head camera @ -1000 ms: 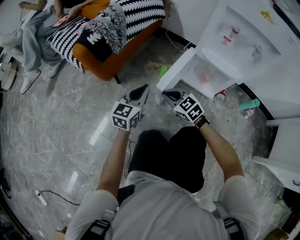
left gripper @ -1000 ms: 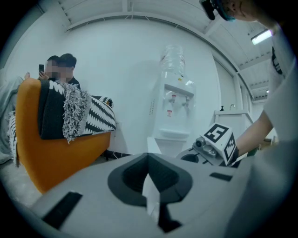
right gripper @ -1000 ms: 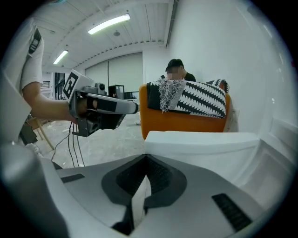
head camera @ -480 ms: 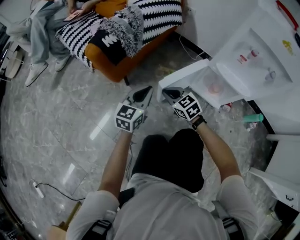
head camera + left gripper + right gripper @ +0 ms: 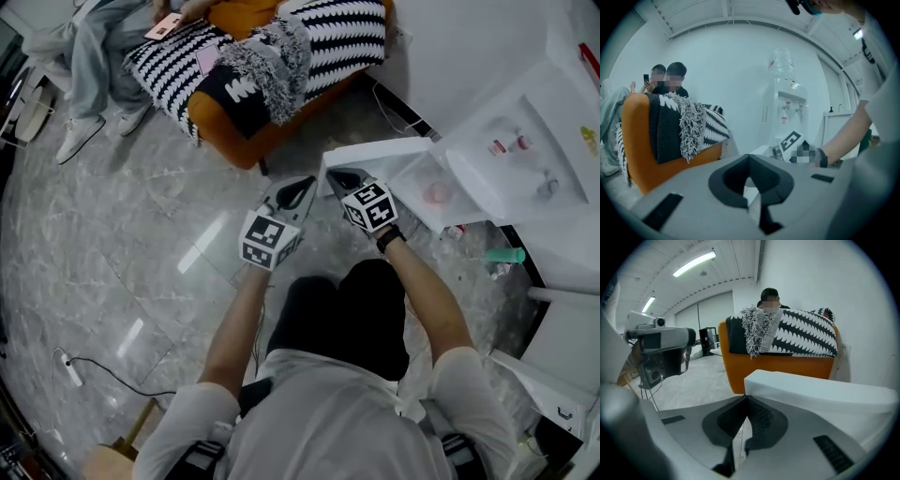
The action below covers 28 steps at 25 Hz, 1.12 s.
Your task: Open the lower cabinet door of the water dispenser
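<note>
The white water dispenser [image 5: 525,141] stands at the right, its lower cabinet door [image 5: 375,153] swung wide out to the left. My right gripper [image 5: 342,178] is shut, its tips against the door's free edge. In the right gripper view the thick white door edge [image 5: 820,390] lies just beyond the closed jaws of the right gripper [image 5: 745,399]. My left gripper [image 5: 295,192] hovers over the floor beside it, shut and empty. In the left gripper view the dispenser [image 5: 787,108] stands ahead past the left gripper [image 5: 749,157].
An orange sofa [image 5: 272,84] with striped throws stands close behind the door, and people sit at its far end. Inside the cabinet lies a pinkish thing [image 5: 436,194]. A green bottle [image 5: 506,255] lies by the dispenser's base. A cable [image 5: 70,367] runs across the marble floor.
The cabinet door has swung further open toward the sofa, with my right gripper moving left along its edge. My left gripper drifted the same way.
</note>
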Each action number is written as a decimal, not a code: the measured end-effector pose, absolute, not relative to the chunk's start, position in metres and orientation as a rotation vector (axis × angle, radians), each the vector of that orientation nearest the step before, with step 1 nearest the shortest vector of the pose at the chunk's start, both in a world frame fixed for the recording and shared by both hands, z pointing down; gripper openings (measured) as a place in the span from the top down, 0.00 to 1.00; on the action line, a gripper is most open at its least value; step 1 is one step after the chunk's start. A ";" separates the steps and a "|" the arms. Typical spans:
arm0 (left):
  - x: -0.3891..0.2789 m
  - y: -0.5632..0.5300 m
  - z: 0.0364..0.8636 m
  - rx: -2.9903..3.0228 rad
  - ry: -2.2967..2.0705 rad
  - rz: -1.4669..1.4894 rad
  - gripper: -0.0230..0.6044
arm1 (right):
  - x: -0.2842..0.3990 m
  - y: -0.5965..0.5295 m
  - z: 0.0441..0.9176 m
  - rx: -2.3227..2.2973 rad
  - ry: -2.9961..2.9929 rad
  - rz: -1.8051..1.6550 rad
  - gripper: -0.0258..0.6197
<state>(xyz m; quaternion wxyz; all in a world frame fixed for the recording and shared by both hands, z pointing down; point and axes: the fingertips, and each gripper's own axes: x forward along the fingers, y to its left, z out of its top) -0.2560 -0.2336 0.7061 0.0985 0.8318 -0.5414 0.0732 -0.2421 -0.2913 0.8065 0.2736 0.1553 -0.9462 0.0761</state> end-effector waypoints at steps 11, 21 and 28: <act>-0.265 -0.235 0.697 2.453 -1.622 0.197 0.95 | -0.262 -0.337 0.802 0.564 -2.506 0.226 0.94; -0.270 -0.219 0.689 2.438 -1.665 0.171 0.95 | -0.255 -0.355 0.804 0.661 -2.476 0.305 0.94; -0.255 -0.198 0.682 2.478 -1.645 0.153 0.95 | -0.221 -0.318 0.766 0.682 -2.532 0.225 0.94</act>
